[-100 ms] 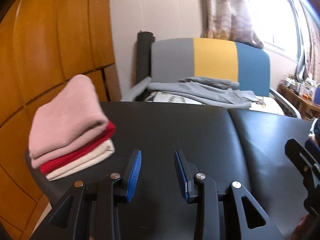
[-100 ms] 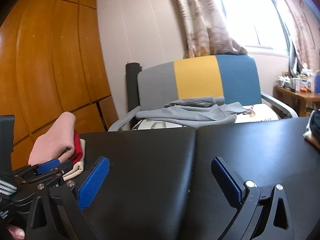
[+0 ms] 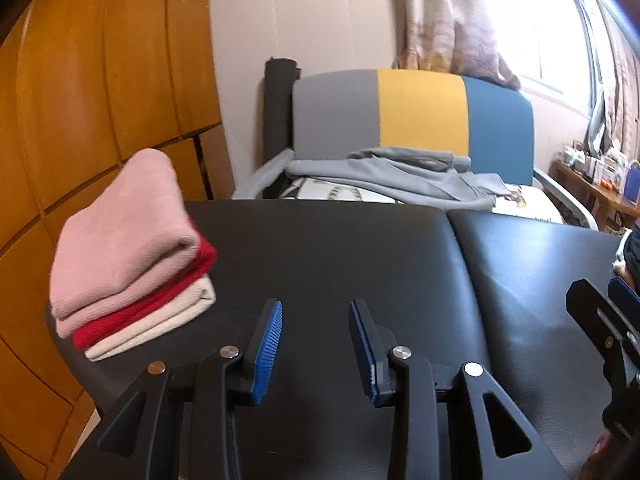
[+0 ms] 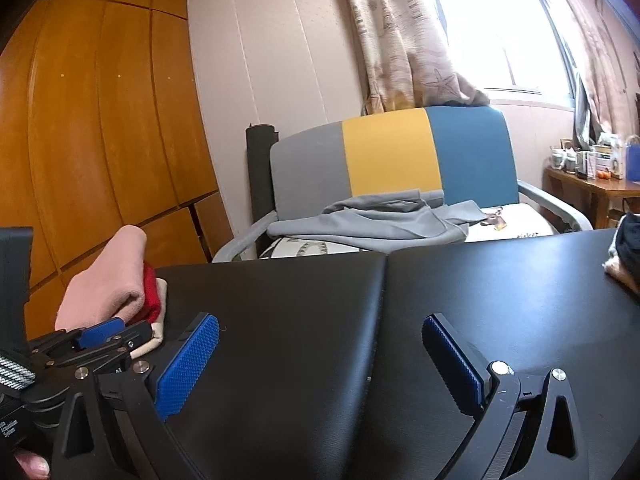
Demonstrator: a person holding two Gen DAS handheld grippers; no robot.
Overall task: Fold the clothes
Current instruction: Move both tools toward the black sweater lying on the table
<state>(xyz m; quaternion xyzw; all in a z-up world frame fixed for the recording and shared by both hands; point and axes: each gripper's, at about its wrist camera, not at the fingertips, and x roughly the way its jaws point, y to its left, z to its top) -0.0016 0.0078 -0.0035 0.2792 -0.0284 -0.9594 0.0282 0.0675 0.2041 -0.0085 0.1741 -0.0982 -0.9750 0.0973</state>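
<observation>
A stack of three folded clothes (image 3: 128, 248), pink on red on cream, sits at the left edge of the black padded table (image 3: 360, 248); it also shows in the right wrist view (image 4: 116, 280). My left gripper (image 3: 316, 320) is open and empty, just right of the stack, low over the table. My right gripper (image 4: 320, 340) is open wide and empty over the table's middle. A grey garment (image 3: 400, 176) lies unfolded on the chair behind the table, also in the right wrist view (image 4: 380, 220). Dark clothing (image 4: 628, 252) lies at the table's right edge.
A grey, yellow and blue chair (image 4: 392, 156) stands behind the table. Wooden wardrobe doors (image 4: 100, 140) are on the left. A wooden side table (image 4: 596, 188) with small items stands at the right under the window.
</observation>
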